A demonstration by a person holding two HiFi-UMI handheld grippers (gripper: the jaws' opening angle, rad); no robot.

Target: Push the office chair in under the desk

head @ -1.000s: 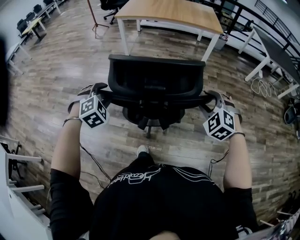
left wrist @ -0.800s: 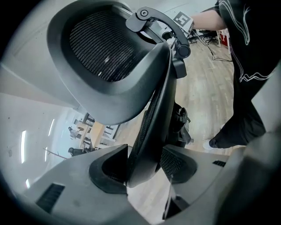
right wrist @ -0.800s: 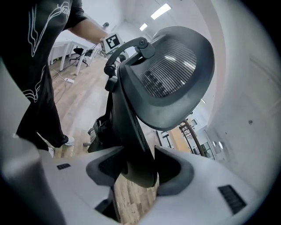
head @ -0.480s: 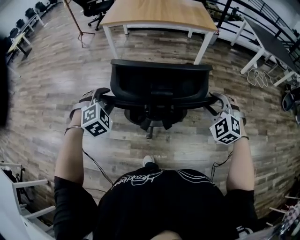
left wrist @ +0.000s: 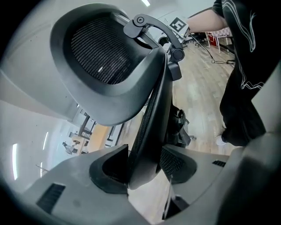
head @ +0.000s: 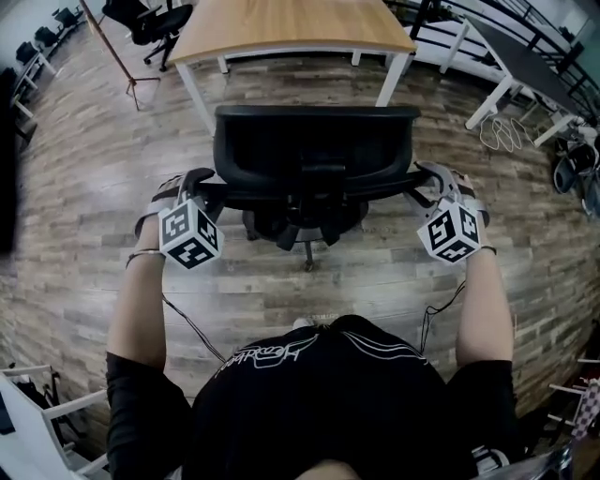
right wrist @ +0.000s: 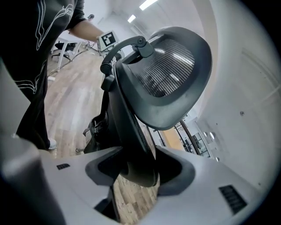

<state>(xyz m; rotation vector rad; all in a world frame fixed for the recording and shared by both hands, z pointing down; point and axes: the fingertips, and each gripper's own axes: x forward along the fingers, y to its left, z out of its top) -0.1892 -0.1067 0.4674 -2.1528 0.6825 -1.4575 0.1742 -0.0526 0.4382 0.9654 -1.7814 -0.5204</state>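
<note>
The black mesh office chair (head: 314,155) stands in front of me with its back to me, facing the wooden desk (head: 291,23) with white legs; the top of the backrest reaches the desk's near edge. My left gripper (head: 208,187) is shut on the backrest's left rim (left wrist: 147,132), which fills the gap between the pads. On the right rim (right wrist: 131,145) my right gripper (head: 424,180) is shut; its jaws have just been opening slightly, with the rim still between them and touching both pads. The headrest (left wrist: 99,61) shows above in both gripper views.
Another office chair (head: 145,19) and a thin stand (head: 122,66) are at the far left. White desks (head: 525,66) and floor cables (head: 506,131) lie to the right. A white frame (head: 37,412) stands at lower left. My shoe (head: 305,322) is just behind the chair base.
The chair and both grippers have moved forward towards the wooden desk, which now sits closer, its front legs level with the backrest top. Both grippers stay on the backrest.
</note>
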